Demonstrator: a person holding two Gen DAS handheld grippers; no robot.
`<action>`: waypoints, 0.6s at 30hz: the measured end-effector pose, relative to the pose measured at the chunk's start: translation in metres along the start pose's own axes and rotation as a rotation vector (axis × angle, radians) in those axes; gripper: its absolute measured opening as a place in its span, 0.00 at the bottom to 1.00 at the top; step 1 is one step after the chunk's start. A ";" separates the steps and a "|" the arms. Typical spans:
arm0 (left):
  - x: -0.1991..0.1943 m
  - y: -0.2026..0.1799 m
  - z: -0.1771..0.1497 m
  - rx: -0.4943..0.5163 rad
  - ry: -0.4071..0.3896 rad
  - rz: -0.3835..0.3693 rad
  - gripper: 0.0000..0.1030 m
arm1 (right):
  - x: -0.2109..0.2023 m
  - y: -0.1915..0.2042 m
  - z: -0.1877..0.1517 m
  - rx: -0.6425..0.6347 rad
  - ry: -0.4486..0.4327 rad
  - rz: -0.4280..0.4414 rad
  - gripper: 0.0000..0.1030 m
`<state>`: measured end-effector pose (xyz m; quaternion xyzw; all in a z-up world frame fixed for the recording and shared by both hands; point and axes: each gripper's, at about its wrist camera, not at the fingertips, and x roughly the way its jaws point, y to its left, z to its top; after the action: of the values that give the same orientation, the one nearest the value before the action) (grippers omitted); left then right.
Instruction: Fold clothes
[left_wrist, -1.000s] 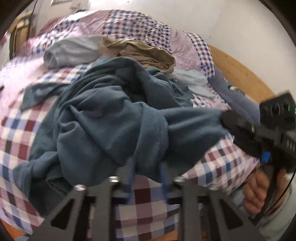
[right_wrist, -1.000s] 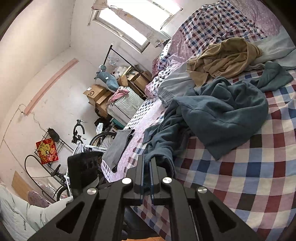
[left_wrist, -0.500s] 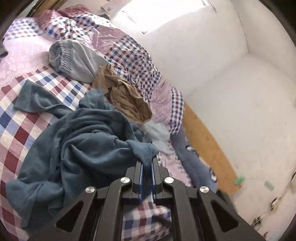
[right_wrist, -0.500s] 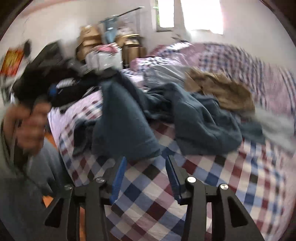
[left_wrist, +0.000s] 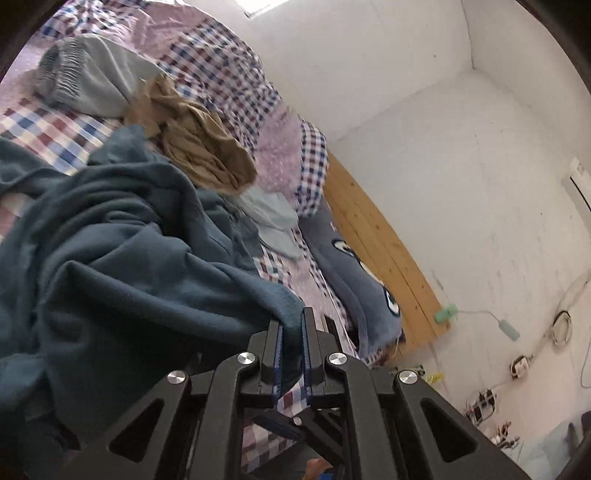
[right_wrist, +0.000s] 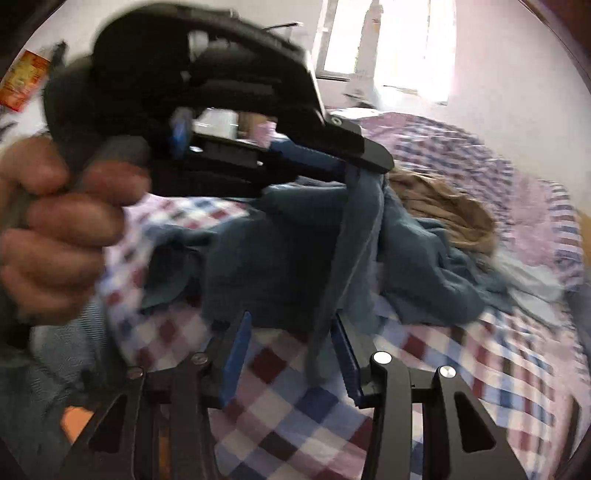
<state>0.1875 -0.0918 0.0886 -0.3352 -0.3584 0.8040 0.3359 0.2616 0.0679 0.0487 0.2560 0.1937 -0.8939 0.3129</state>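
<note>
Blue-grey garment (left_wrist: 122, 266): thick fleecy knit, soft and floppy, no stiffness; bunched in a heap on the bed (right_wrist: 295, 398), one part lifted clear of the check sheet. Judgement: light-to-medium weight, drapes and sags, grippy nap so slip is unlikely, not fragile. Best holds are hem, cuff or shoulder seam, where the cloth is doubled, not mid-panel.

Left gripper (left_wrist: 292, 345): fingers closed on a fold of the garment's edge; from the right wrist view a strip hangs down from it.

Right gripper (right_wrist: 291, 363): fingers spread apart, that hanging strip between them, not pinched.

Nearby on the bed: tan garment (left_wrist: 199, 151), pale grey garment (left_wrist: 92, 81), both crumpled.

No readable brand, label or writing; the red poster (right_wrist: 24, 79) is too blurred.
</note>
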 end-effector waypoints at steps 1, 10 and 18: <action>0.002 -0.001 0.000 0.000 0.003 -0.002 0.06 | 0.003 0.000 0.000 0.004 0.006 -0.026 0.46; 0.007 0.000 0.001 -0.021 0.001 -0.019 0.06 | 0.024 -0.012 -0.007 0.024 0.080 -0.124 0.42; 0.008 0.000 0.003 -0.002 -0.023 0.074 0.54 | 0.006 -0.036 0.001 0.132 0.054 0.090 0.02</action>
<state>0.1802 -0.0866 0.0879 -0.3393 -0.3505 0.8192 0.3016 0.2333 0.0907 0.0524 0.3083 0.1309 -0.8826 0.3297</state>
